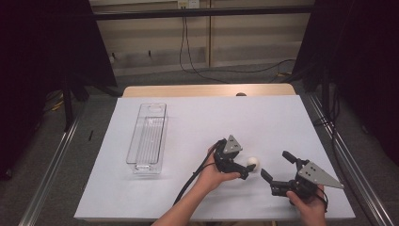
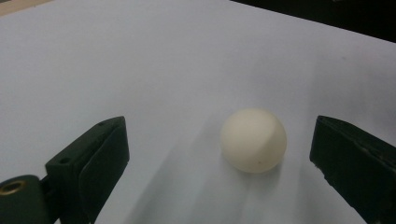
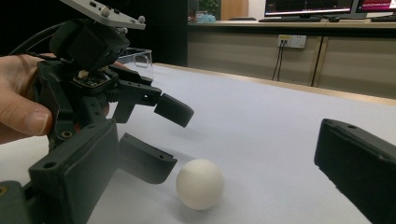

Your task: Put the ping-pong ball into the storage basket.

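Spread wide, my left gripper (image 1: 248,170) brackets the white ball (image 1: 252,161) without touching, while my right gripper (image 1: 276,165) gapes open just beside it.

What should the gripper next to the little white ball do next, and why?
Probably ease the left hand-held gripper a little forward, then close it on the ball. Its jaws are open with the ball sitting on the white table between them, nearer the front, touching neither. The right hand-held gripper waits open beside it.
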### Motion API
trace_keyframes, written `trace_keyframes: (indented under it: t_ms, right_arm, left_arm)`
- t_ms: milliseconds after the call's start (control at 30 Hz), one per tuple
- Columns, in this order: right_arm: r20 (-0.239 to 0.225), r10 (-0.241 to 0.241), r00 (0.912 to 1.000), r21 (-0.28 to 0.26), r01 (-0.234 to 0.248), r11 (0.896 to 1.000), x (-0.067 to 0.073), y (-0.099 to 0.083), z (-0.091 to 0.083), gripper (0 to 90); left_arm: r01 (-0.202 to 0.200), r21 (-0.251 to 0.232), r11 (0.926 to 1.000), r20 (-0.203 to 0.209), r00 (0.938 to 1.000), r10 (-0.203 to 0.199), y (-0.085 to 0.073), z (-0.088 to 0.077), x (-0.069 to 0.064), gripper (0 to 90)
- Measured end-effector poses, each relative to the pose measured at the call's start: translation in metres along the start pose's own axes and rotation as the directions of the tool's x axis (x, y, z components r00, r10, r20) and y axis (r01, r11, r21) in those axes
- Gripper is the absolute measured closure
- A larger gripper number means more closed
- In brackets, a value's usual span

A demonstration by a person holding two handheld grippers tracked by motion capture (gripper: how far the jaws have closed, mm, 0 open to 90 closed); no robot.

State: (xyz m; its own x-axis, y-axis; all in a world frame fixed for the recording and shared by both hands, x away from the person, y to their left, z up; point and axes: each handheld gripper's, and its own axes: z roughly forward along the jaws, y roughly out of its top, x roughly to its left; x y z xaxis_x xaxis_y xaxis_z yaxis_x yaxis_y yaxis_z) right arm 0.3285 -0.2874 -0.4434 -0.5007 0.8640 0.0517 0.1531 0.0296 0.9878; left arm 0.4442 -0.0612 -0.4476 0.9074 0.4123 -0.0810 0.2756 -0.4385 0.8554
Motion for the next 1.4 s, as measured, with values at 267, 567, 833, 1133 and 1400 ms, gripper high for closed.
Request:
trace_keyframes:
  t_ms: [267, 567, 833, 1133, 1400]
  right_arm:
    - [0.007, 0.001, 1.0, -0.004, -0.001, 1.0, 0.0, 0.0, 0.0, 0.0]
    - [0.004, 0.001, 1.0, -0.003, -0.001, 1.0, 0.0, 0.0, 0.0, 0.0]
    - [0.0, 0.0, 1.0, -0.002, 0.0, 1.0, 0.0, 0.0, 0.001, 0.0]
    - [0.011, 0.011, 0.9999, -0.007, -0.011, 1.0, 0.0, 0.001, 0.0, 0.0]
    - [-0.001, 0.001, 1.0, -0.002, -0.001, 1.0, 0.0, 0.0, 0.0, 0.0]
  left_arm:
    - [-0.006, 0.006, 1.0, 0.001, 1.0, 0.006, 0.001, 0.002, -0.001, 5.2]
    - [0.0, 0.022, 0.9998, -0.009, 1.0, 0.0, 0.002, 0.004, 0.003, 5.8]
    - [-0.008, 0.027, 0.9996, 0.005, 1.0, 0.008, 0.004, 0.006, 0.003, 5.7]
    - [-0.014, 0.033, 0.9993, 0.017, 0.9998, 0.014, 0.008, 0.009, 0.0, 5.9]
    - [-0.039, 0.044, 0.9983, 0.031, 0.9988, 0.038, 0.009, 0.013, -0.003, 10.0]
